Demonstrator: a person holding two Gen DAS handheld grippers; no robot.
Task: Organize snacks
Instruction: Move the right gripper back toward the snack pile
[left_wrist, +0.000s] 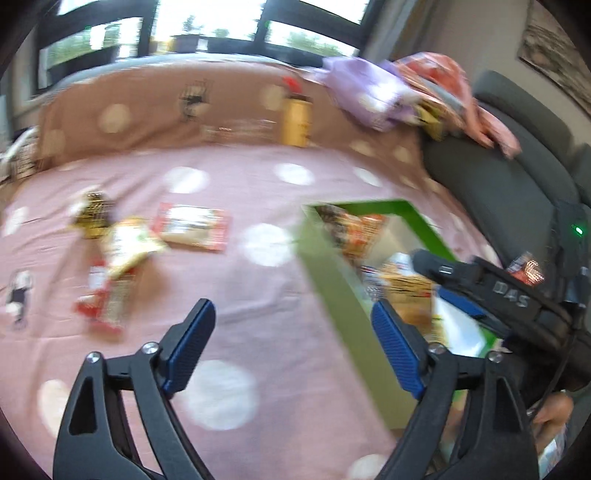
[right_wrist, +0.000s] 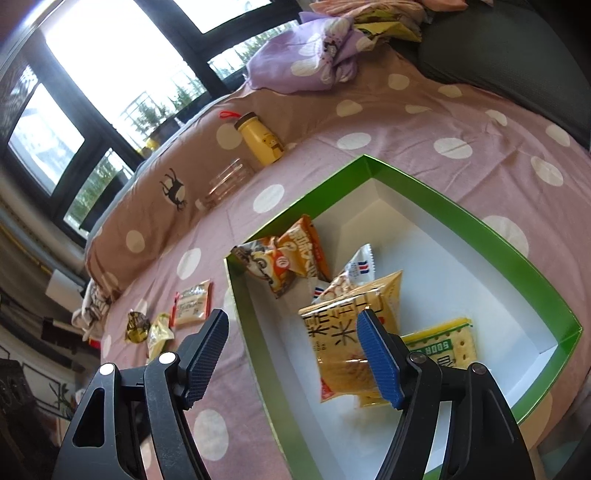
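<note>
Surface: a bed (right_wrist: 424, 122) with a pink polka-dot sheet carries everything.
Box: a green box (right_wrist: 476, 229) with white inside lies open on the sheet, its near corner just beside the right claw.
Box contents: an orange snack bag (right_wrist: 306, 254) leans in the far left corner; a yellow packet (right_wrist: 347, 332) rests tilted in the middle, and a cracker pack (right_wrist: 454, 339) lies flat beside it. The right half of the floor is bare white.
Loose snacks: a red-edged packet (right_wrist: 192, 302), a gold wrapper (right_wrist: 137, 326) and a pale yellow packet (right_wrist: 159, 334) lie on the sheet left of the box, well apart from its wall.
Left claw: the left claw (left_wrist: 291, 347) hangs wide open over bare sheet, nothing between its pads; the box's left wall crosses just inside its right finger. View blurred.
Right claw: the right claw (right_wrist: 293, 356) stands about half open, straddling the box's left wall, gripping nothing.
Back edge: a yellow bottle (right_wrist: 258, 138) and a clear glass (right_wrist: 227, 181) stand against the brown bolster.
Open room: dotted sheet between loose snacks and box.
</note>
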